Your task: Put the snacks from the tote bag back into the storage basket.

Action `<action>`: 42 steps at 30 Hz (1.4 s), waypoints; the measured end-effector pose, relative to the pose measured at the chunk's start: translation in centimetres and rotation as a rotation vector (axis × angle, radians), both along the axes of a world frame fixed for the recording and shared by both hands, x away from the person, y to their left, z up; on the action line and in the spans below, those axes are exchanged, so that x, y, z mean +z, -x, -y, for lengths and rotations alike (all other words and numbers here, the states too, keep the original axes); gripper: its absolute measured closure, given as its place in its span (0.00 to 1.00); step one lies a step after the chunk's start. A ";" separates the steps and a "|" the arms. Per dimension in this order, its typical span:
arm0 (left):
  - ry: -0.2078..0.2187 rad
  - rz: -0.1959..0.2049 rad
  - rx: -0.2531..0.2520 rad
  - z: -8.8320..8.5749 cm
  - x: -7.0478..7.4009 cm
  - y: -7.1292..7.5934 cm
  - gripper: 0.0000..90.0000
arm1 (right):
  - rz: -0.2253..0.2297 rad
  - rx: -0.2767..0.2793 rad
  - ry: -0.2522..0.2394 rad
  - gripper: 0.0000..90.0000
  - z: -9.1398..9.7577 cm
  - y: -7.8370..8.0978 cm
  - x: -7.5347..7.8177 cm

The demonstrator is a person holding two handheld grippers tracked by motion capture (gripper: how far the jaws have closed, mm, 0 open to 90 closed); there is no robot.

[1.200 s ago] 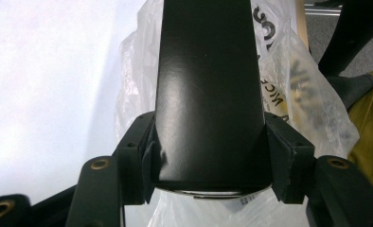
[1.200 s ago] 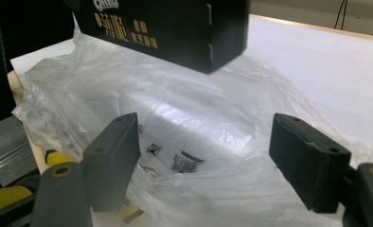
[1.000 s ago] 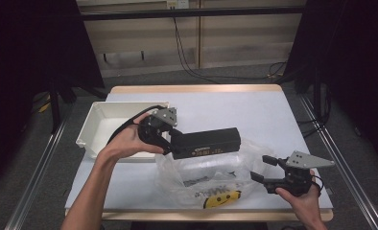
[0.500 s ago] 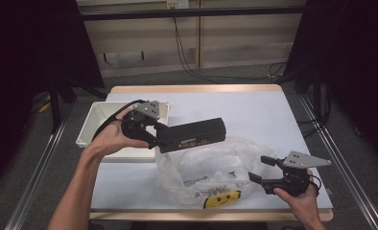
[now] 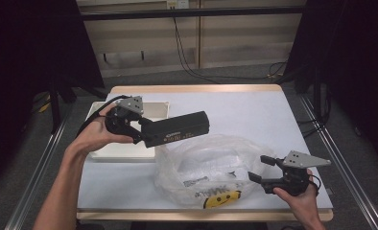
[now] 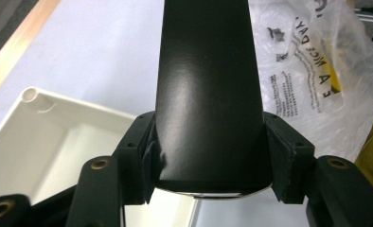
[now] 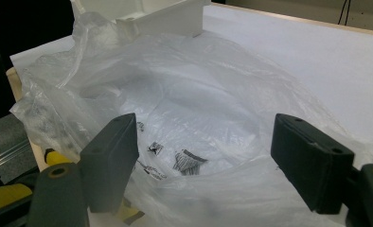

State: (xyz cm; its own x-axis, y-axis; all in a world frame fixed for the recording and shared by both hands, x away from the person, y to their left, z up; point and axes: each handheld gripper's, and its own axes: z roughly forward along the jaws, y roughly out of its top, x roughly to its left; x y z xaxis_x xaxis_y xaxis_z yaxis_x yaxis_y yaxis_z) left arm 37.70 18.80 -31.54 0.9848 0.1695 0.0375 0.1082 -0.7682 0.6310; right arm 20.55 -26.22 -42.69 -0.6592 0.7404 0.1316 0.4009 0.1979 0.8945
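A long black box (image 5: 175, 130) is clamped at one end between the jaws of the left gripper (image 5: 141, 128), whose pads press on its two sides. It is held level in the air, its free end pointing toward the middle of the white table (image 5: 254, 110). The held end hangs over the edge of a white tray (image 5: 154, 109) at the table's left side. Just below and to the right of the box lies a crumpled clear plastic bag (image 5: 211, 170) with black print and a yellow smiley face. The right gripper (image 5: 261, 168) rests at the bag's right edge, its jaws spread wide apart around a fold of the thin plastic, not pinching it.
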 end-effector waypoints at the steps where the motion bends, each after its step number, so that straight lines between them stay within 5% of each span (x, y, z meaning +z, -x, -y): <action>1: 0.003 0.005 0.000 -0.3 0.0 0.0 0.48 | 0.002 0.002 0.000 0.26 0.0 0.0 0.0; 20: 0.022 0.013 0.091 -5.6 0.0 -2.2 0.48 | -0.004 0.005 0.002 0.26 -0.2 0.0 0.0; 42: -0.017 0.013 0.150 -10.4 -0.7 -4.3 0.48 | -0.005 0.005 0.001 0.26 -0.2 -0.1 -0.1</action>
